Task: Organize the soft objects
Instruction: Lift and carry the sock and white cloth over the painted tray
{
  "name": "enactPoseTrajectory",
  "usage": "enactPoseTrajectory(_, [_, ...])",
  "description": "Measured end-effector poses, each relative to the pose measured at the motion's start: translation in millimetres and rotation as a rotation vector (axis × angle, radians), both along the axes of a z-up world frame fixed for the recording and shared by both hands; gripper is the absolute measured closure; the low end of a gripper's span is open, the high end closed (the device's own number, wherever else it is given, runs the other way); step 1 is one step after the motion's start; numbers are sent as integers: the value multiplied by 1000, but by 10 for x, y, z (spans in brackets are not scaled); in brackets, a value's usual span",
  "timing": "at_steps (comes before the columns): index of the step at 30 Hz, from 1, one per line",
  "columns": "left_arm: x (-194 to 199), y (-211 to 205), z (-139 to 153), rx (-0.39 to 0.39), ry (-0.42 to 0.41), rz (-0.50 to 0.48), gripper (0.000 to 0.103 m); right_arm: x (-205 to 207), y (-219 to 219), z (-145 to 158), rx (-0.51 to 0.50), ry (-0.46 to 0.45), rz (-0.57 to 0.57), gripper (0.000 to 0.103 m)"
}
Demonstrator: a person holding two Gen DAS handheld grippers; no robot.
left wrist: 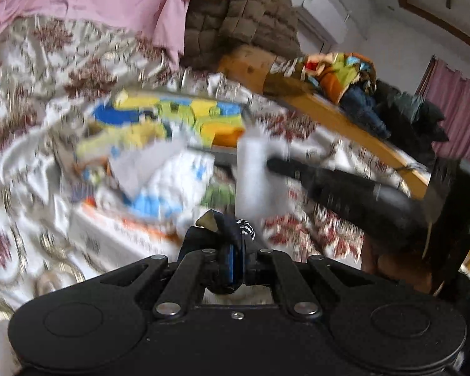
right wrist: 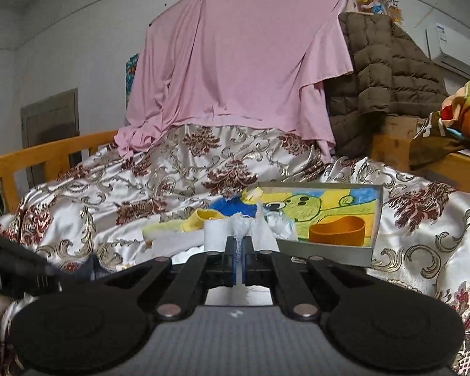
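In the left wrist view my left gripper (left wrist: 237, 252) is shut on a dark navy cloth piece with white markings (left wrist: 239, 228), lifted above the bed. Beyond it the other gripper's black fingers (left wrist: 285, 167) pinch a white cloth (left wrist: 255, 178). In the right wrist view my right gripper (right wrist: 241, 247) is shut on that white frayed cloth (right wrist: 238, 230), which sticks up between the blue pads. Just behind it lie a yellow sock (right wrist: 200, 219) and a shallow grey box with a colourful cartoon drawing (right wrist: 335, 216). The left gripper's black body (right wrist: 15, 269) shows at the left edge.
A shiny floral bedspread (right wrist: 172, 172) covers the bed. At the head hang a pink sheet (right wrist: 235, 62) and a brown quilted jacket (right wrist: 382, 72). A wooden bed rail (right wrist: 47, 153) runs along the left; bright folded clothes (left wrist: 341, 72) sit on the wooden ledge at right.
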State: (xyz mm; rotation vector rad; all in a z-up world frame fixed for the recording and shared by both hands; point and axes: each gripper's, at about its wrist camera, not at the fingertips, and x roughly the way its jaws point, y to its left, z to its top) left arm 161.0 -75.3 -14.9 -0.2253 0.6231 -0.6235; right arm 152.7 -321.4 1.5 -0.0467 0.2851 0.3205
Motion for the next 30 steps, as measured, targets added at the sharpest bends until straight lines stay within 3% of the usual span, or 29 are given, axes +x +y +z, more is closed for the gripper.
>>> enactPoseTrajectory(7, [173,-20,444,-15,-93,0,99,-12,-48,76,35,-58,-10,100])
enactPoseTrajectory(10, [318,2,585,-59,-97,16,99,36,-71,125,52,-83,-16,100])
enactPoseTrajectory(16, [743,-39,798,-74,-134,43,99,353,-134,248,138,-117,-46,100])
enactPoseTrajectory(25, [1516,-356,860,-18,-166,96,99,1111,-273,232,217,-94,-95,100])
enactPoseTrajectory(30, [2022,-524,766,-50,-122,140,98,1506,-351,107,249,-59,-116,100])
